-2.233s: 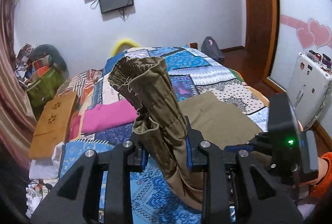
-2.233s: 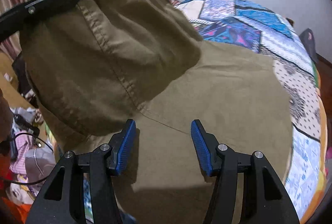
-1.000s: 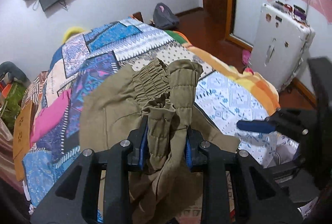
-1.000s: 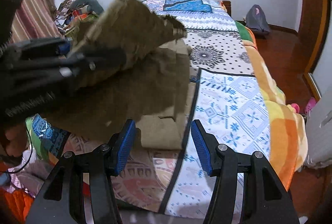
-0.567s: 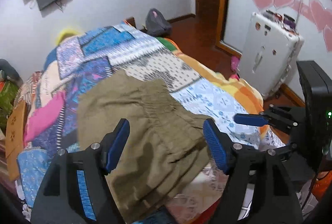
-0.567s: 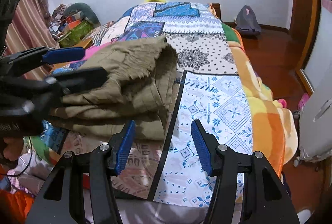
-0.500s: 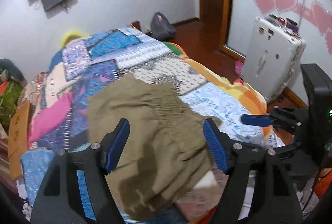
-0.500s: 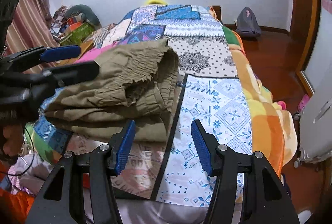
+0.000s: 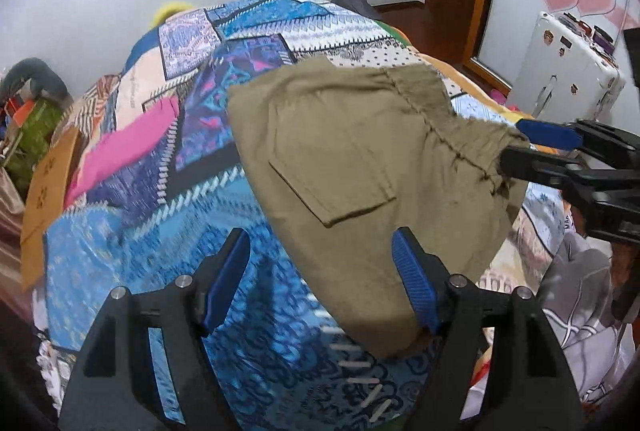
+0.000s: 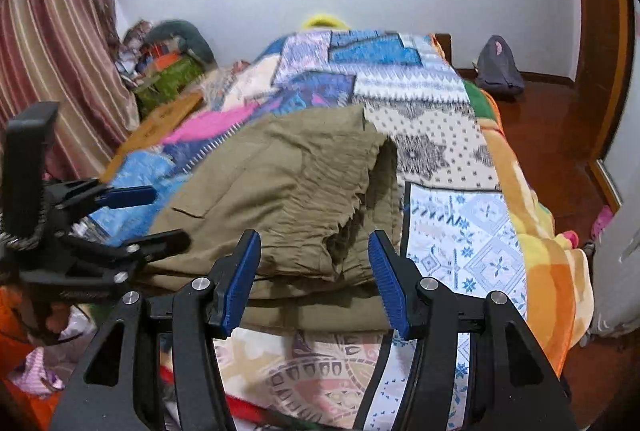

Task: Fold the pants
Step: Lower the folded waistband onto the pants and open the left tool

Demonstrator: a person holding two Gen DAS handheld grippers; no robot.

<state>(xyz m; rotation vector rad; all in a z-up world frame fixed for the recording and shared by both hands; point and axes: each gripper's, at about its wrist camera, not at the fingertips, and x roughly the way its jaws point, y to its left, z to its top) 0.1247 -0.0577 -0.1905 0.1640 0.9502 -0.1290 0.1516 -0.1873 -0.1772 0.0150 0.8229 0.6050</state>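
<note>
Olive-green pants (image 9: 360, 167) lie folded in a stack on the patchwork bedspread (image 9: 168, 239), back pocket facing up. They also show in the right wrist view (image 10: 280, 199), with the elastic waistband on the right. My left gripper (image 9: 320, 279) is open and empty, hovering over the stack's near left edge. My right gripper (image 10: 314, 279) is open and empty, its fingers straddling the near edge of the stack. The right gripper also shows at the right of the left wrist view (image 9: 560, 151), open at the waistband corner.
A pink cloth (image 9: 120, 151) lies on the bed left of the pants. A wooden tray (image 9: 44, 183) sits at the bed's left edge. A white suitcase (image 9: 568, 79) stands on the floor right of the bed. A grey backpack (image 10: 498, 67) sits by the far wall.
My left gripper let go of the waistband and opened; the pants dropped folded onto the bed. Both grippers have since moved closer to the stack.
</note>
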